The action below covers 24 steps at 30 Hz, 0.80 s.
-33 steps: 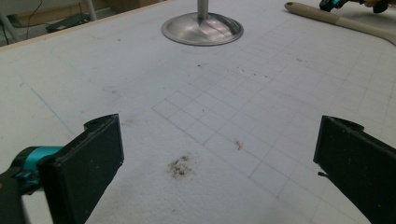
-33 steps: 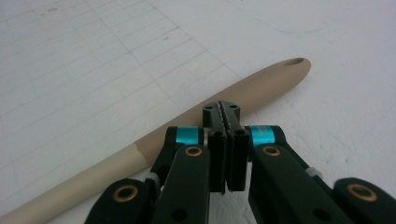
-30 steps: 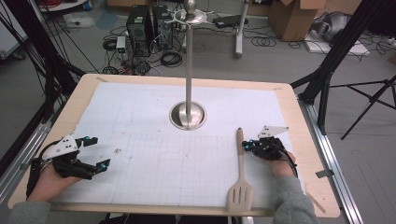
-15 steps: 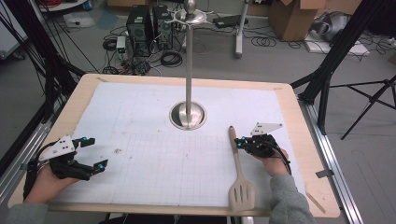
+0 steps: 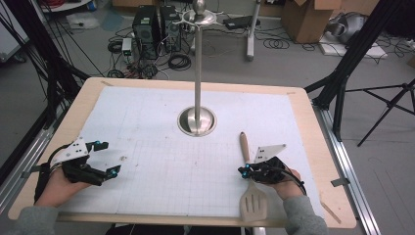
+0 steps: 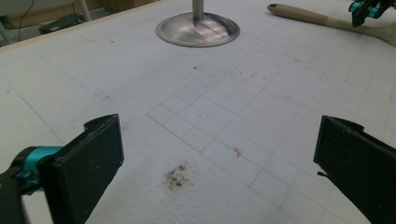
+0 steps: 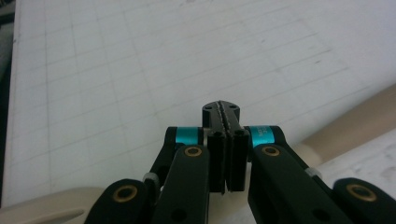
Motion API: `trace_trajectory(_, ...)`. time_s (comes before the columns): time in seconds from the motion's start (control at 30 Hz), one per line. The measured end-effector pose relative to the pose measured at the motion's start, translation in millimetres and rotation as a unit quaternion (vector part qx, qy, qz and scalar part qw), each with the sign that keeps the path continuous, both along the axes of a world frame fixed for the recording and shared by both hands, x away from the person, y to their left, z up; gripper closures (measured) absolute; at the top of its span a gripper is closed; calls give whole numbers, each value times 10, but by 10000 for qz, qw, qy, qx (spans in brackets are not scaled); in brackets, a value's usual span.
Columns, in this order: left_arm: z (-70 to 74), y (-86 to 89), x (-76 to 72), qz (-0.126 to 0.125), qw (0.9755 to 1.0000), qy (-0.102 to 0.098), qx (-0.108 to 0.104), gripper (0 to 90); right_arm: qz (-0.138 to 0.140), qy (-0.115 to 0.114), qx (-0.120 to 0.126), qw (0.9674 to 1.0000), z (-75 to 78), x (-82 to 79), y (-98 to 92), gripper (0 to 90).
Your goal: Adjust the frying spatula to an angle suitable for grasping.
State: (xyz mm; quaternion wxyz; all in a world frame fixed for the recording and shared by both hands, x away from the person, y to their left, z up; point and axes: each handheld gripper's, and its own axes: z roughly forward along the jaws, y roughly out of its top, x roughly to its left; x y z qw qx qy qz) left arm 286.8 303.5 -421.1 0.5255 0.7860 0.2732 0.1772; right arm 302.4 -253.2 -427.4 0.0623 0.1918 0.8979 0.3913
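Note:
A spatula lies on the white mat at the right, its wooden handle (image 5: 243,147) pointing away and its slotted head (image 5: 254,203) near the front edge. My right gripper (image 5: 243,171) is shut with nothing between its jaws and sits over the spatula's neck. In the right gripper view the closed tips (image 7: 221,109) stand above the pale handle (image 7: 345,126), which crosses beneath them. At the front left my left gripper (image 5: 108,156) rests open on the mat. Its wide-apart jaws (image 6: 219,135) frame bare mat, and the spatula handle (image 6: 303,14) lies far off.
A metal stand rises from a round base (image 5: 197,121) at the mat's middle to a hooked top (image 5: 198,14); the base (image 6: 197,29) also shows ahead of the left gripper. The wooden table edge (image 5: 313,122) frames the mat. Tripods and cables surround the table.
My right gripper has moved left and toward the front edge, from beside the spatula to over its neck. The handle's far end has swung slightly left. The left gripper has stayed put.

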Motion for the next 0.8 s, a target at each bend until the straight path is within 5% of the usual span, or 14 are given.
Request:
trace_trajectory(0.33, -15, -6, 41, 30, 10000, -30, 82, 20, 30, 179, -434, 9989, -54, -129, 13, 900)
trace_trajectory(0.8, -8, -3, 50, 3, 10000, -43, 88, 20, -68, 170, -496, 9986, -42, -197, -125, 900)
